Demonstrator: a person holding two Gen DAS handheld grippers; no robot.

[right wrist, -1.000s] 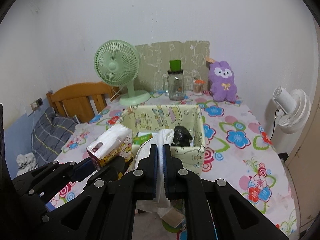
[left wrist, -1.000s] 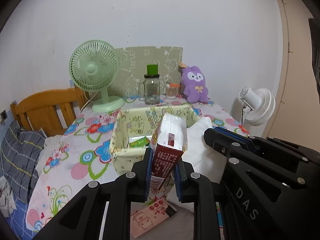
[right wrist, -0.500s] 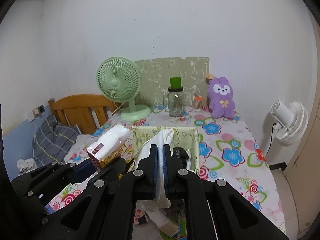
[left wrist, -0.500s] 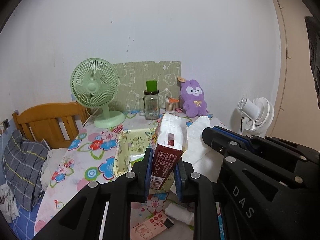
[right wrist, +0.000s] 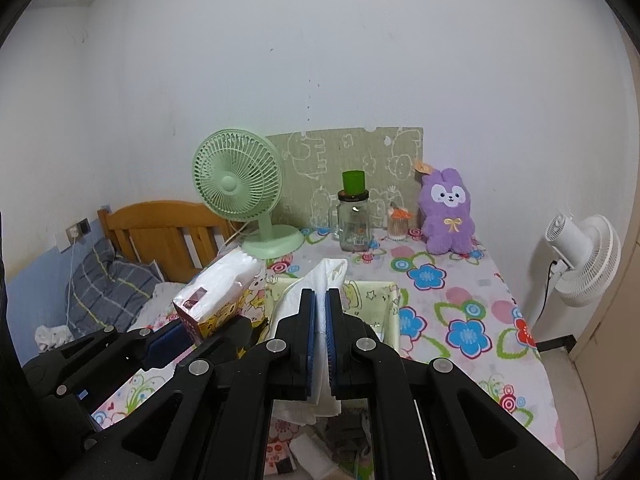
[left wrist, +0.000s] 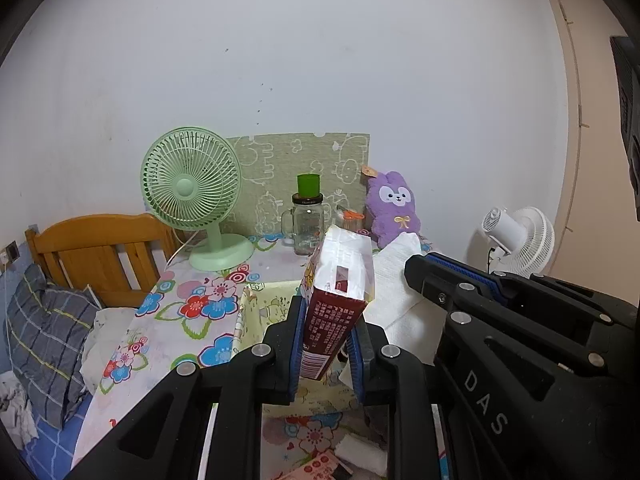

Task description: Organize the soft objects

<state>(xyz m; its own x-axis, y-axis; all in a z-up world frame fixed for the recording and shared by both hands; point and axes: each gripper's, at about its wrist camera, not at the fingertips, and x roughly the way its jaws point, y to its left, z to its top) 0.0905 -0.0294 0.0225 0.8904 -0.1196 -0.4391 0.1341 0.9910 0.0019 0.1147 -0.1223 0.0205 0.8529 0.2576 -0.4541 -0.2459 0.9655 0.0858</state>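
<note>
We note the left tool (left wrist: 326, 354) pinching a red-and-white soft tissue pack (left wrist: 338, 300) and the right tool (right wrist: 320, 346) pressed on folded white tissue paper (right wrist: 308, 300), both above the yellow cartoon-print fabric box (right wrist: 384, 300) on the floral desk (right wrist: 472, 320).

Two fans (right wrist: 238, 196), one plush rabbit (right wrist: 447, 210), one jar (right wrist: 353, 222), one fabric bin (right wrist: 376, 300).

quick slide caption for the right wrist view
Right hand-held gripper shut on a white tissue sheet above the fabric storage box; left hand-held gripper holds a tissue pack.

Side-by-side wrist views toward table (left wrist: 176, 320)
</note>
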